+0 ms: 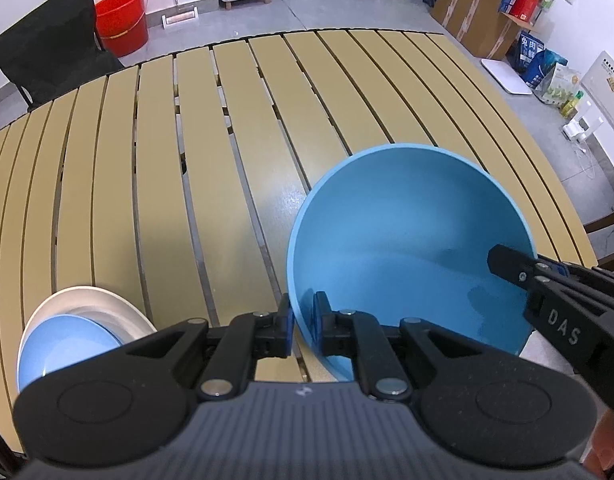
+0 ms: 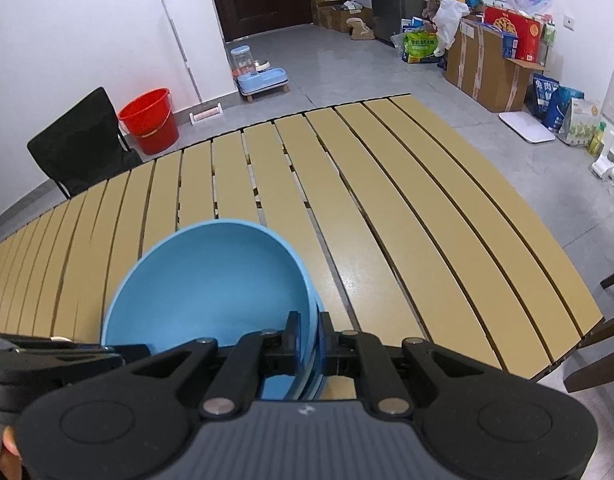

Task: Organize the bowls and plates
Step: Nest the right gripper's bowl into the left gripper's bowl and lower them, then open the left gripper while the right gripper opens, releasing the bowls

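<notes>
Both grippers pinch the blue bowl's (image 1: 407, 240) thin rim over the slatted table (image 1: 147, 160): left gripper (image 1: 303, 320) at six o'clock, right gripper (image 2: 309, 340) at three. It looks light, stiff and slick, so rim grips suit.

Wrist views, downward – sharing bowl (image 1: 407, 240).

Both wrist views were bright and evenly lit from overhead. Soft glare sat on the slatted table (image 1: 291, 196) and on the grey floor (image 2: 347, 68). Shadows were faint and short. Focus held sharp throughout, no motion blur. Fisheye distortion bowed the slats, and the corners went dark.
</notes>
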Demonstrator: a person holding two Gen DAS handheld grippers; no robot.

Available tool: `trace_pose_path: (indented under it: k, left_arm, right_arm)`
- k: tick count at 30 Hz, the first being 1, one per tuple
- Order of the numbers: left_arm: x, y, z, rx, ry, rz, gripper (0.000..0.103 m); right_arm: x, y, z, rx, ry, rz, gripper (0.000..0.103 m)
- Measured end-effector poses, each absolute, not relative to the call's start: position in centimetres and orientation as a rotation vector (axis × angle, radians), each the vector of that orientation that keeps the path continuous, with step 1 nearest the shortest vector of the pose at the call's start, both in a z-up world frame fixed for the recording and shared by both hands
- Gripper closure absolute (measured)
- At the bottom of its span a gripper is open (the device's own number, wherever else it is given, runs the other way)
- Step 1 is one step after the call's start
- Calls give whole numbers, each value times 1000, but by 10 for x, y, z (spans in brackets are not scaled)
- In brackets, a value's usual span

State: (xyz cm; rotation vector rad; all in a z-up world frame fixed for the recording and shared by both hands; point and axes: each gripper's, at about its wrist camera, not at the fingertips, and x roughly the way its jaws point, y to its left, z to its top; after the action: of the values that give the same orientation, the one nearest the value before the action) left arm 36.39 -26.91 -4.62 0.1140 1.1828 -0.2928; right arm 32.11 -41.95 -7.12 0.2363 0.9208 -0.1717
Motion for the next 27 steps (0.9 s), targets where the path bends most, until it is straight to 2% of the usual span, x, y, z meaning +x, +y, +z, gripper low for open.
trace_pose_path:
  k: [19, 23, 24, 25, 26, 27]
  left_arm:
    - [354, -278, -48, 140, 1163, -282, 91]
    - [354, -276, -48, 131, 1155, -288, 88]
    - [353, -274, -48, 129, 1150, -288, 86]
    - [352, -273, -47, 126, 1141, -288, 78]
    - [351, -272, -45, 126, 1130, -285, 66]
    - [349, -271, -43, 129, 1114, -280, 60]
  right_arm:
    - [315, -405, -75, 140, 882, -176, 95]
    - [315, -406, -75, 146, 884, -174, 90]
    - [315, -406, -75, 150, 884, -170, 90]
    - [315, -405, -75, 153, 882, -170, 90]
    - [314, -406, -75, 157, 879, -170, 86]
    - [313, -406, -75, 164, 876, -165, 78]
